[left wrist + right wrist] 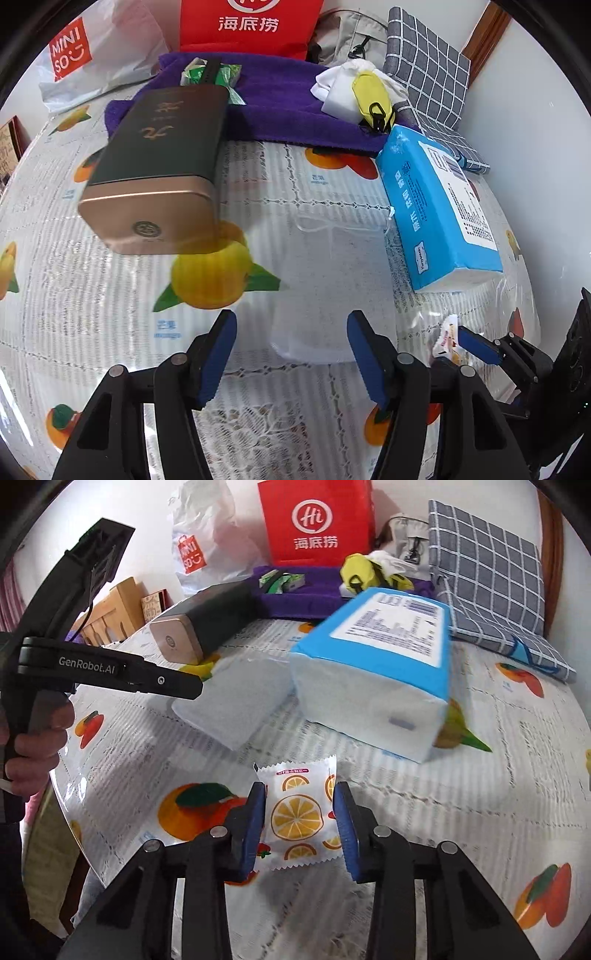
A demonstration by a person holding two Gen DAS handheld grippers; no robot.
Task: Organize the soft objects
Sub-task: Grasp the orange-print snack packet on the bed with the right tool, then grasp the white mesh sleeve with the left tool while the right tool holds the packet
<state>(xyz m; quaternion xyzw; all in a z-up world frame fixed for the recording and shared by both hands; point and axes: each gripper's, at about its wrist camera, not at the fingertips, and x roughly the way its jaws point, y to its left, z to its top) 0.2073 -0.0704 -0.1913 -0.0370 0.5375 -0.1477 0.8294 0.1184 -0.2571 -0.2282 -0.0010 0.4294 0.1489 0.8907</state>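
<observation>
Here my right hand-held gripper straddles the small orange-slice sachet on the near part of the bench; the blue pads sit at the packet's two side edges, but I cannot tell whether they already press it or only frame it, and the sachet looks to be lying flat on the fruit-print cover. My left hand-held gripper hovers with its jaws apart and nothing gripped, its tips over the near end of the small white tissue pack in clear wrap, which lies in the middle of the bench. Just right of that pack is the big blue tissue pack, lying on its side, and to the left a dark tin with a gold end rests with its far end on the purple towel. On the towel, further back, I see a green packet and a yellow-and-white bundle, with a checked grey cushion at the far right and a red paper bag and white shopping bag against the wall. I judge the sorting to be in its early or middle part: some soft things seem gathered at the far side, while the sachet and both tissue packs are left loose in front and remain to be placed.
</observation>
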